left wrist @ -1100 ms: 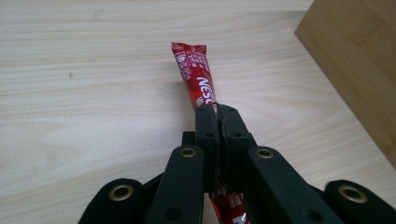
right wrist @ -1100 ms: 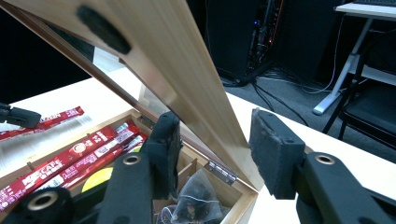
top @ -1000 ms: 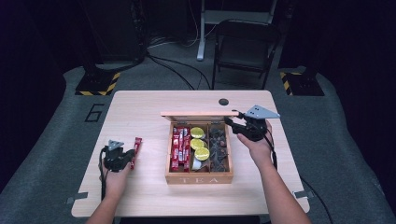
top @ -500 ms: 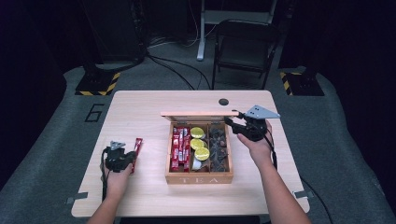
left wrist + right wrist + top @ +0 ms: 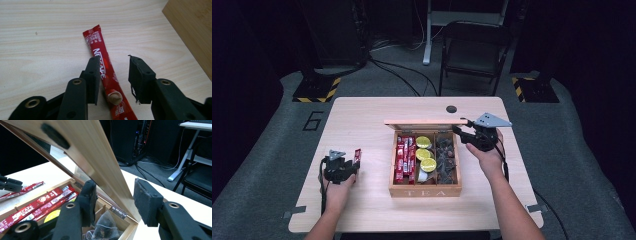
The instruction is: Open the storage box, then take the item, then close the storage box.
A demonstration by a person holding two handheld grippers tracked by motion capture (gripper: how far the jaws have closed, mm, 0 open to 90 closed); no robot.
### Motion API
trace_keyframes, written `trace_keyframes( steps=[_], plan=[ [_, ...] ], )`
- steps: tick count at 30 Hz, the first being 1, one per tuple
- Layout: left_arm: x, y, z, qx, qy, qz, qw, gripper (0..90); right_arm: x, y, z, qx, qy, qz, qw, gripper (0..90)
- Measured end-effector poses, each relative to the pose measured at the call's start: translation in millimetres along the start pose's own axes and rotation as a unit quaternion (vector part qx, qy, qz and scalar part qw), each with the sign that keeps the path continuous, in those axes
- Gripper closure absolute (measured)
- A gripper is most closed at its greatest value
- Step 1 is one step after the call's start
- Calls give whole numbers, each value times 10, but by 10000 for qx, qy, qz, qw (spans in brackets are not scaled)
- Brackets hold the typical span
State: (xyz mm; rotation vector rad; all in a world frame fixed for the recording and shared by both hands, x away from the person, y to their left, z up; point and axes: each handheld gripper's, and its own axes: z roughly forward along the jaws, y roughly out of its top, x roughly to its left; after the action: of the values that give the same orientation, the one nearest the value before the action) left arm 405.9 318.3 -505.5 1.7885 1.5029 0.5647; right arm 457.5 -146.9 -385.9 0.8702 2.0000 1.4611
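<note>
One wooden tea box [image 5: 425, 190], one red Nescafé stick [image 5: 103, 68] on the table, three yellow sachets [image 5: 428, 164], several red sticks [image 5: 405, 159] boxed.

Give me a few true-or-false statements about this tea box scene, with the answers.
1. The wooden box has its lid raised. True.
2. The right gripper stands with the lid's edge between its jaws. True.
3. The red coffee stick by the left gripper lies inside the box. False: it lies on the table, left of the box.
4. The left gripper clamps that stick tightly. False: its jaws have just been opening, and the stick lies loose between them.
5. The box holds yellow rounds in its middle compartment. True.
</note>
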Motion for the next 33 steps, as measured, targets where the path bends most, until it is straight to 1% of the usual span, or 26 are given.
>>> trace_keyframes(
  steps=[1,2,3,4,5,6,7,8,10,12,13,15,16,17,18,19,21,22,23,24,28,29,33],
  plan=[
    [0,0,0,0,0,0,10000,596,0,0,0,0,0,0,10000,533],
    [-32,18,-20,-65,33,105,9999,581,5,0,-2,14,-4,26,10000,533],
    [-32,18,-20,-65,33,105,9999,571,6,1,-2,10,-5,34,10000,533],
    [-70,32,-38,-152,31,130,9998,565,7,0,-2,13,-2,37,10000,533],
    [-70,32,-38,-152,31,130,9998,554,7,0,-2,13,-2,37,10000,533],
    [-97,46,-61,-150,18,193,9997,547,9,1,-2,15,-5,36,10000,533],
    [-97,46,-61,-150,18,193,9997,542,9,1,-3,15,-5,37,10000,533],
    [-123,55,-69,-208,25,250,9995,534,9,1,-3,16,-5,37,10000,533],
    [-141,59,-72,-240,35,279,9993,526,9,1,-3,14,-11,23,10000,533],
    [-196,87,-108,-236,-22,386,9990,519,11,2,-5,17,-9,21,10000,533],
    [-221,94,-112,-304,-23,402,9987,514,8,3,-4,11,-1,-10,10000,533],
    [-261,115,-131,-361,-68,461,9983,505,9,5,-9,8,-4,-21,10000,533],
    [-276,131,-148,-340,-100,505,9981,502,10,5,-10,7,-5,-28,10000,533],
    [-276,131,-148,-340,-100,505,9981,498,10,5,-10,7,-5,-28,10000,533],
    [-305,152,-170,-435,-120,533,9976,493,14,5,-13,8,-4,-30,10000,533],
    [-305,152,-170,-435,-120,533,9976,488,14,5,-13,8,-4,-30,10000,533],
    [-326,173,-203,-499,-184,503,9973,486,13,3,-14,4,-2,-32,10000,533],
    [-344,200,-239,-558,-262,490,9969,481,17,2,-17,8,-10,-36,10000,533],
    [-344,200,-239,-558,-262,490,9969,477,17,2,-17,8,-10,-36,10000,533],
    [-364,233,-273,-613,-349,464,9964,475,23,0,-25,27,-6,-31,10000,533],
    [-409,288,-323,-672,-543,356,9956,472,31,-4,-39,33,0,-69,10000,532],
    [-424,298,-331,-690,-597,328,9953,472,38,-6,-42,38,-18,-36,10000,532],
    [-480,378,-383,-793,-704,405,9935,473,44,-15,-55,61,6,-116,9999,531]
  ],
)
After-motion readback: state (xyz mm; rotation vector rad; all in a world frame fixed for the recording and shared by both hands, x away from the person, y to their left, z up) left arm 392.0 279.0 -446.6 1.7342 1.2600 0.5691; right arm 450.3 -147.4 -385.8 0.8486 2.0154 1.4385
